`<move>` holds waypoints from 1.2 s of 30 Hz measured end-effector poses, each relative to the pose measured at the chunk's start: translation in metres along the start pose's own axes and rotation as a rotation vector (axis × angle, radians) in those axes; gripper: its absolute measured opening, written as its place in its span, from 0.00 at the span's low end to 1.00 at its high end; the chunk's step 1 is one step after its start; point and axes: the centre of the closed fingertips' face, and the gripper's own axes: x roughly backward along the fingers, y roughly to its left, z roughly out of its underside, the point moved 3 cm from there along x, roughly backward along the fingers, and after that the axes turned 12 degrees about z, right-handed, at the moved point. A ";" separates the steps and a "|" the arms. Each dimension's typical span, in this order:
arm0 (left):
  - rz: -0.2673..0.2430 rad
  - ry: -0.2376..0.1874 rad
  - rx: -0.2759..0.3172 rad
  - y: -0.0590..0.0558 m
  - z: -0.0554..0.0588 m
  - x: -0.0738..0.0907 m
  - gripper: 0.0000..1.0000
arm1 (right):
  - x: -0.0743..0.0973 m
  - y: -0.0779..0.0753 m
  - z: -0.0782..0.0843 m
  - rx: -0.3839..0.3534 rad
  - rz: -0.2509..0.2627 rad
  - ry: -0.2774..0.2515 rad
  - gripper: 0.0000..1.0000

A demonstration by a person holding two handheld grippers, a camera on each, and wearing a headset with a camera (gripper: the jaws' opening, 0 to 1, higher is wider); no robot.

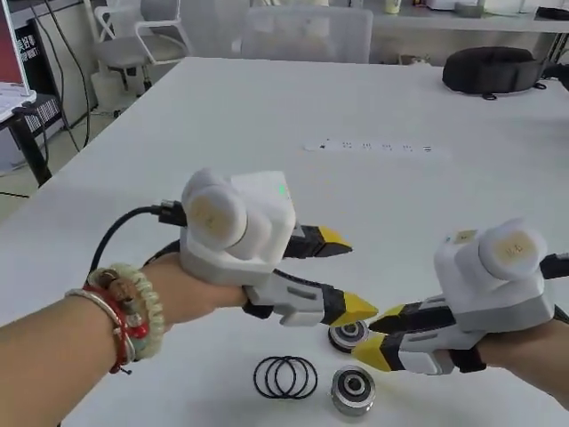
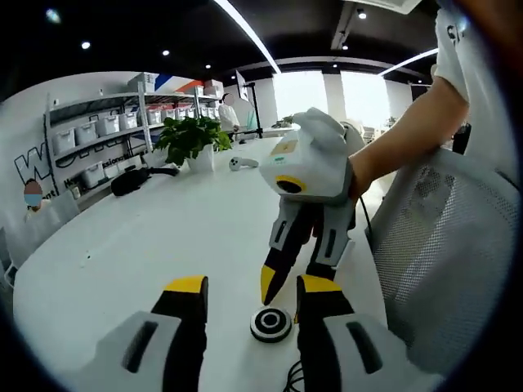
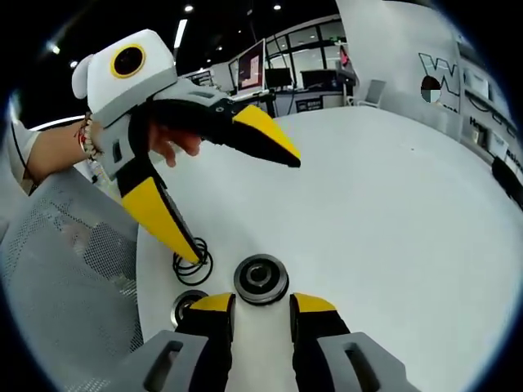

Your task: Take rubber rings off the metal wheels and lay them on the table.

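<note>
One metal wheel (image 1: pixel 348 334) lies flat on the white table (image 1: pixel 267 116), at about 5 o'clock in the head view. Its axle axis stands upright and its round face is turned up. It reads as concentric circles: a dark outer band, a bright metal ring, then a dark hub.

A second wheel (image 1: pixel 353 390) lies flat at 6 o'clock from the first, just beside it but apart. Its side wall is shiny, ribbed metal.

At 9 o'clock from this second wheel the thin black rubber rings (image 1: pixel 284 377) lie flat on the tabletop as overlapping loops. Their row runs from 9 to 3 o'clock.

The left gripper (image 1: pixel 348 272) has its black, yellow-tipped jaws spread wide with nothing between them. Its lower tip sits close to the first wheel at about 11 o'clock. In the right gripper view that tip crosses the rings, though I cannot tell whether it touches them.

The right gripper (image 1: pixel 374 335) reaches in from 3 o'clock with its jaws only narrowly parted and grasping nothing. In its own view the first wheel sits just ahead of the two tips, at 12 o'clock. Contact is unclear.

Beaded bracelets (image 1: pixel 133 307) circle the left wrist. A white power strip (image 1: pixel 369 147) lies flat far up the table at 12 o'clock.
</note>
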 end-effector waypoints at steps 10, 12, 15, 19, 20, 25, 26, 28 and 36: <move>0.011 0.047 0.073 -0.004 0.032 -0.013 0.22 | 0.000 0.001 -0.001 0.012 -0.006 -0.016 0.23; 0.009 0.058 0.069 -0.005 0.035 -0.015 0.21 | 0.000 0.001 -0.001 0.016 -0.005 -0.015 0.23; 0.002 0.088 0.074 -0.008 0.043 -0.018 0.17 | -0.001 0.001 -0.001 0.023 -0.004 -0.015 0.23; 0.007 0.098 0.078 -0.009 0.048 -0.020 0.12 | -0.001 0.002 -0.001 0.030 -0.007 -0.016 0.23; 0.007 0.094 0.080 -0.009 0.048 -0.021 0.12 | -0.001 0.002 -0.001 0.033 -0.006 -0.014 0.23; 0.017 0.087 0.085 -0.012 0.048 -0.021 0.08 | -0.002 0.001 -0.001 0.037 -0.003 -0.014 0.22; 0.019 0.088 0.080 -0.013 0.048 -0.021 0.08 | -0.002 0.001 -0.001 0.038 -0.003 -0.014 0.22; 0.017 0.088 0.075 -0.013 0.048 -0.021 0.08 | -0.002 0.001 -0.001 0.040 -0.002 -0.014 0.21; 0.014 0.070 0.101 -0.012 0.049 -0.021 0.08 | -0.001 0.001 0.000 0.098 -0.002 -0.026 0.18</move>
